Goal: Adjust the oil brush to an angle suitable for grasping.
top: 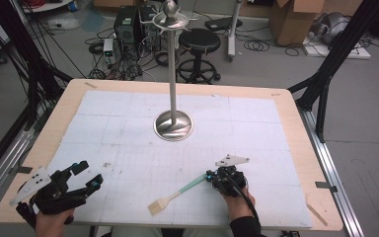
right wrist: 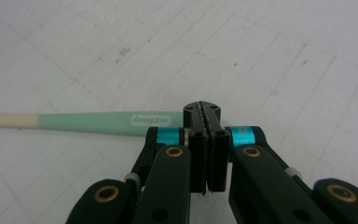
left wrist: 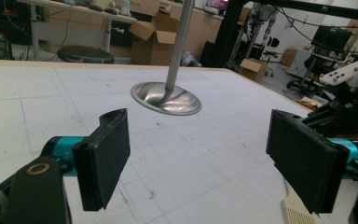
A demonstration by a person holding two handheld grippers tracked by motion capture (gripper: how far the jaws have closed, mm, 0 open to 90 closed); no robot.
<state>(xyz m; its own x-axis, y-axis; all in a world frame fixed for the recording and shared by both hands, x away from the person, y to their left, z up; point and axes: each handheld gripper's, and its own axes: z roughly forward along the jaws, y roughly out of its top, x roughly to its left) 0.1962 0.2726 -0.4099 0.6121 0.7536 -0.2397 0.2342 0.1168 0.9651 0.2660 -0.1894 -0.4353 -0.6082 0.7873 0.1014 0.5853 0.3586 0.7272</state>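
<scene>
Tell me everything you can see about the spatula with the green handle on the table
The spatula lies flat on the white gridded mat, near the table's front edge. Its handle is mint green with a white oval logo, turning cream toward a flat, slotted cream head that looks like silicone or plastic. It lies slantwise, head toward the person, handle end at the right gripper, whose jaws are shut on the handle's tip.

One spatula (top: 177, 194) is lying near on the table (top: 296, 128), one metal stand (top: 173, 123) is standing far, and two grippers, left (top: 86, 173) and right (top: 210, 175), are showing.
</scene>
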